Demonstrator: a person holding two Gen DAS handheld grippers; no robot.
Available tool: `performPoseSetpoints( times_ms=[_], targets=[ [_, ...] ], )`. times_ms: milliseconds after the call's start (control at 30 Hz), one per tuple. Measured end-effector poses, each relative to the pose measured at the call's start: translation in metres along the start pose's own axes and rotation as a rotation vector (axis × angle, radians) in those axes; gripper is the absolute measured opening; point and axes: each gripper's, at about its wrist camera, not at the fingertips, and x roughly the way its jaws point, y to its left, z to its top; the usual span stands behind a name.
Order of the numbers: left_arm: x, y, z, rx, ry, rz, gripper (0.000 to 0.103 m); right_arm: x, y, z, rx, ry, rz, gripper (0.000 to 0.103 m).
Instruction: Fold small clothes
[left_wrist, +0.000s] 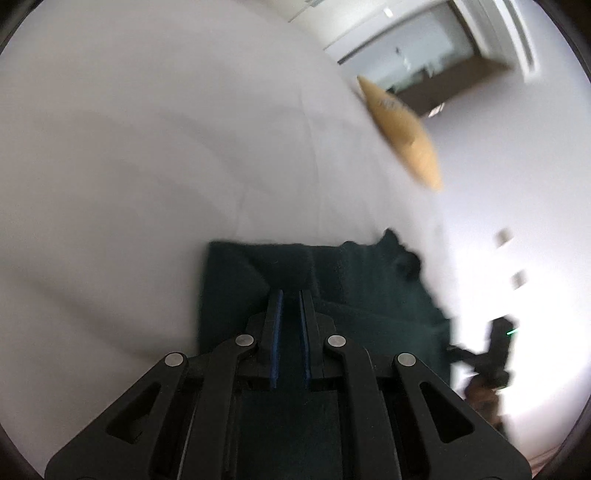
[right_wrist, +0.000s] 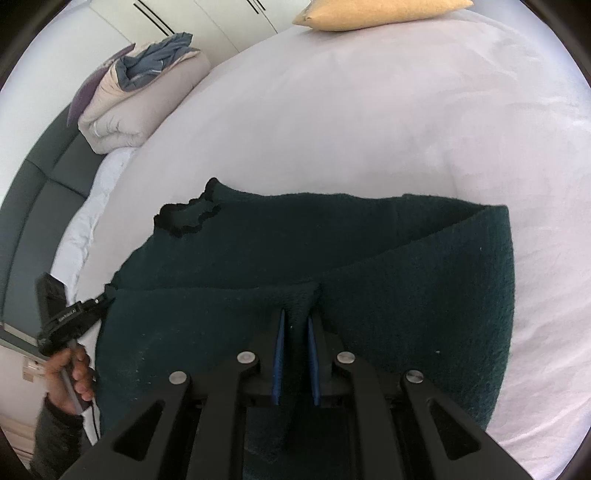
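Pinching a raised fold of the dark green fleecy garment (right_wrist: 369, 266) on the white bed (right_wrist: 369, 110), both your left tongs (left_wrist: 290, 295) and right tongs (right_wrist: 296, 314) grip soft, limp fabric; hold edges, since it sags.

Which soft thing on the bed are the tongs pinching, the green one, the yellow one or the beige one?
The dark green garment. Both tongs pinch it; the yellow pillow and beige folded duvet lie apart, untouched.

One green garment (right_wrist: 332, 258) — one yellow pillow (right_wrist: 384, 14) — one folded duvet (right_wrist: 144, 99).
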Motion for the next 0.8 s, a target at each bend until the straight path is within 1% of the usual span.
performPoseSetpoints(
  times_ms=[67,100,167,200,300,367,400,500,567,600,633,667,733,800],
  targets=[
    [-0.007,0.011,0.000,-0.032,-0.008,-0.062,0.008,0.001,-0.003,-0.001,0.019,-0.005,0.022,0.012],
    [-0.014,0.013,-0.001,-0.029,-0.020,-0.085,0.008,0.002,-0.005,-0.001,0.034,-0.009,0.033,0.012],
    [-0.022,0.010,-0.001,0.012,-0.031,-0.129,0.008,0.002,-0.005,-0.001,0.045,-0.017,0.038,0.012],
    [-0.022,0.010,-0.003,0.019,-0.022,-0.135,0.008,0.002,-0.004,-0.002,0.040,-0.021,0.035,0.012],
    [-0.011,0.017,-0.010,-0.002,0.038,-0.115,0.008,0.002,-0.002,-0.003,0.042,-0.026,0.030,0.012],
    [-0.017,0.022,-0.017,-0.029,0.013,-0.144,0.008,0.002,-0.003,-0.003,0.057,-0.028,0.033,0.012],
    [-0.020,0.021,-0.022,-0.025,0.014,-0.149,0.008,0.002,-0.003,-0.004,0.062,-0.030,0.035,0.012],
    [-0.032,0.014,-0.045,0.036,0.033,-0.125,0.008,-0.001,-0.006,-0.007,0.067,-0.041,0.048,0.012],
    [-0.037,0.006,-0.066,0.089,0.076,-0.117,0.008,-0.003,-0.010,-0.010,0.079,-0.053,0.062,0.012],
    [-0.039,0.002,-0.079,0.119,0.104,-0.097,0.008,-0.004,-0.012,-0.012,0.093,-0.062,0.072,0.013],
    [-0.045,-0.001,-0.091,0.145,0.110,-0.076,0.008,-0.006,-0.014,-0.014,0.112,-0.073,0.089,0.015],
    [-0.052,-0.003,-0.098,0.151,0.101,-0.072,0.008,-0.008,-0.015,-0.017,0.125,-0.079,0.101,0.017],
    [-0.063,-0.003,-0.115,0.129,0.099,-0.077,0.009,-0.015,-0.017,-0.024,0.152,-0.095,0.125,0.027],
    [-0.072,-0.001,-0.135,0.123,0.111,-0.048,0.008,-0.028,-0.016,-0.036,0.152,-0.112,0.170,0.056]
  ],
)
